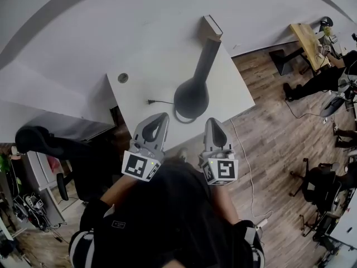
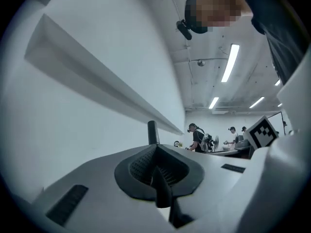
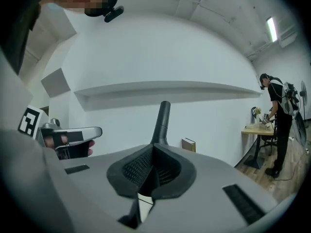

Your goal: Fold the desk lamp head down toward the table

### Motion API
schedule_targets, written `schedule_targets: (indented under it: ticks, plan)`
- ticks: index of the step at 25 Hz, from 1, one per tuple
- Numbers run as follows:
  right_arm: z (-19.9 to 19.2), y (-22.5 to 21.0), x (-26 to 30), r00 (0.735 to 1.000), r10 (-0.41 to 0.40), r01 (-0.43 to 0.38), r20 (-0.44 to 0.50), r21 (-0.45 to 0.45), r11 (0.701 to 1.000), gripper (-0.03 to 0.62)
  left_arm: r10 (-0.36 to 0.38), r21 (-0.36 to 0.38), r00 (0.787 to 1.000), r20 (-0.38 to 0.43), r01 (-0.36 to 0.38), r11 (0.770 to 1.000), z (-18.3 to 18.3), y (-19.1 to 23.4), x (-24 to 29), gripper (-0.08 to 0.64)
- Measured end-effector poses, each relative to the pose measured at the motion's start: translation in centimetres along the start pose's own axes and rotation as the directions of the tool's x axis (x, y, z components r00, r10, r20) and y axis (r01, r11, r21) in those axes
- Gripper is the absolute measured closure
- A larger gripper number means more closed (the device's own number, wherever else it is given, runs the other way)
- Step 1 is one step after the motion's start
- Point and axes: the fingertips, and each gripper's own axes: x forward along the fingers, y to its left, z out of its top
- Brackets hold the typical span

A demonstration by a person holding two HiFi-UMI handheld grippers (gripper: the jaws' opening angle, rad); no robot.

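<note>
My left gripper [image 1: 158, 121] and right gripper [image 1: 214, 126] are both closed tight on nothing, over the near edge of the white table [image 1: 237, 91]. The desk lamp [image 1: 192, 94] stands mid-table, a book [image 1: 212, 25] behind it by the wall, wooden floor [image 1: 279, 133] alongside

Left gripper [image 1: 162, 118] and right gripper [image 1: 212, 121]: pale grey tapered shells, each with a black teardrop-shaped recess. Black ribbed pads [image 2: 140, 165] line the jaws. At each shell's six o'clock end sits a cube [image 1: 140, 167] bearing black-and-white square markers. The person wears a black top [image 1: 167, 216], white-banded at five and seven o'clock.
</note>
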Motion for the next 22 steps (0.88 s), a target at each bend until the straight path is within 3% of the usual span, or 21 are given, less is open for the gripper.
schedule_targets:
  ticks: [5,22]
  plan:
    - [-1.1,0.6,-0.4,0.999,0.023,-0.023,-0.033,0.002,1.0,0.58,-0.006,0.029,0.999,-0.038,0.007,1.0,-2.0,-0.9,-0.8,0.535]
    - [-2.1,1.1,-1.1,0.999,0.006,-0.006,-0.039,-0.004,1.0,0.58,-0.008,0.013,0.999,-0.044,0.008,1.0,-2.3,-1.3,-1.4,0.535]
